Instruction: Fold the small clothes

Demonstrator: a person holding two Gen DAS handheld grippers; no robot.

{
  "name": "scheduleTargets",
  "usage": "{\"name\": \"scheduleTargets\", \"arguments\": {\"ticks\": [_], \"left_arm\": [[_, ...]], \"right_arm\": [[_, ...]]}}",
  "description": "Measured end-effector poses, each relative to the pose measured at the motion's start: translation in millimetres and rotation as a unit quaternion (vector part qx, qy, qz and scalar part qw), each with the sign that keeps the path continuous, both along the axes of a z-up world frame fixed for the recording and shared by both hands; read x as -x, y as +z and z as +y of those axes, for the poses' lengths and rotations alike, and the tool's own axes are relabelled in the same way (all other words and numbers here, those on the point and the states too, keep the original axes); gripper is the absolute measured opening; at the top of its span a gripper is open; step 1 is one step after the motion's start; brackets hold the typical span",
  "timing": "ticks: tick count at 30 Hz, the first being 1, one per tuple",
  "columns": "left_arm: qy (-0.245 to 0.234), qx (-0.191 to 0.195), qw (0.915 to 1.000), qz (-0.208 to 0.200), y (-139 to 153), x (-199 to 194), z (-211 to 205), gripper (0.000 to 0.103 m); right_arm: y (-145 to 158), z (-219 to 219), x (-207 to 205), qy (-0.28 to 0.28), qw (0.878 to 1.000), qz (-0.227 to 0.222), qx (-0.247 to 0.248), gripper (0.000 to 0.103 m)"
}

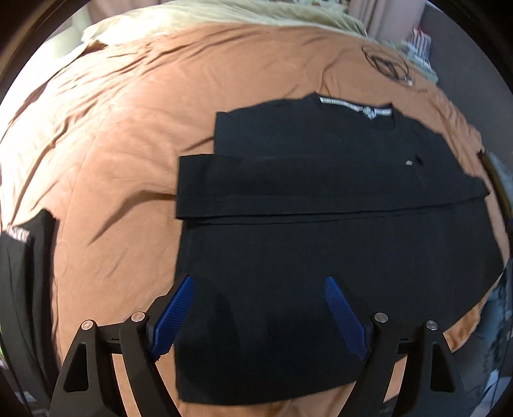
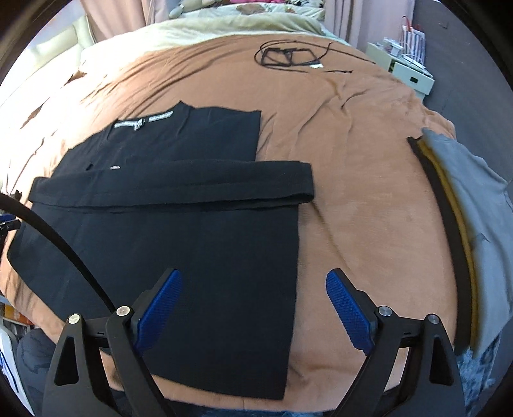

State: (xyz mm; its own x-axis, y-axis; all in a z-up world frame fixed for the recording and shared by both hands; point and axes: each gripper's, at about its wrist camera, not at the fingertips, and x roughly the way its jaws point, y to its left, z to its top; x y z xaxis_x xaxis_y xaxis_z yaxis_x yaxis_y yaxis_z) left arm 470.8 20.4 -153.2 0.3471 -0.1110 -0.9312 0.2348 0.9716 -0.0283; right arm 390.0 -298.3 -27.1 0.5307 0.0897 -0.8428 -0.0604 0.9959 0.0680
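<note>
Black cotton tee [image 1: 320,224] flat on orange bed cover [image 1: 112,144], sleeves folded inward. Left hand-held gripper [image 1: 259,311] and right hand-held gripper [image 2: 253,308] wide open, empty, probably lining up on hem corners for next fold.

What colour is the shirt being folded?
Black shirt, with a white-patterned neck band; clearest in the right wrist view.

A home bedroom: a bed [image 2: 352,192] under an orange-brown blanket, pillows [image 2: 243,12] at twelve o'clock, pink curtains [image 2: 105,19] behind.
</note>
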Motion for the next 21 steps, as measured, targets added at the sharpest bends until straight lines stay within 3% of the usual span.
{"name": "scheduleTargets", "arguments": {"ticks": [10, 16, 21], "left_arm": [[-0.025, -0.102, 0.9943, 0.021, -42.7, -32.5, -26.2, 0.085], [-0.03, -0.138, 0.9899, 0.012, -50.9, -52.0, -35.1, 0.095], [-0.03, -0.146, 0.9887, 0.008, -54.2, -71.1, -37.8, 0.101]], "right_arm": [[-34.8, 31.7, -47.3, 0.024, 0.997, 0.033, 0.061, 0.091], [-49.5, 46.1, -78.4, 0.028, 0.994, 0.042, 0.092, 0.091], [-54.9, 55.5, -102.6, 0.03, 0.993, 0.04, 0.108, 0.091]]}}
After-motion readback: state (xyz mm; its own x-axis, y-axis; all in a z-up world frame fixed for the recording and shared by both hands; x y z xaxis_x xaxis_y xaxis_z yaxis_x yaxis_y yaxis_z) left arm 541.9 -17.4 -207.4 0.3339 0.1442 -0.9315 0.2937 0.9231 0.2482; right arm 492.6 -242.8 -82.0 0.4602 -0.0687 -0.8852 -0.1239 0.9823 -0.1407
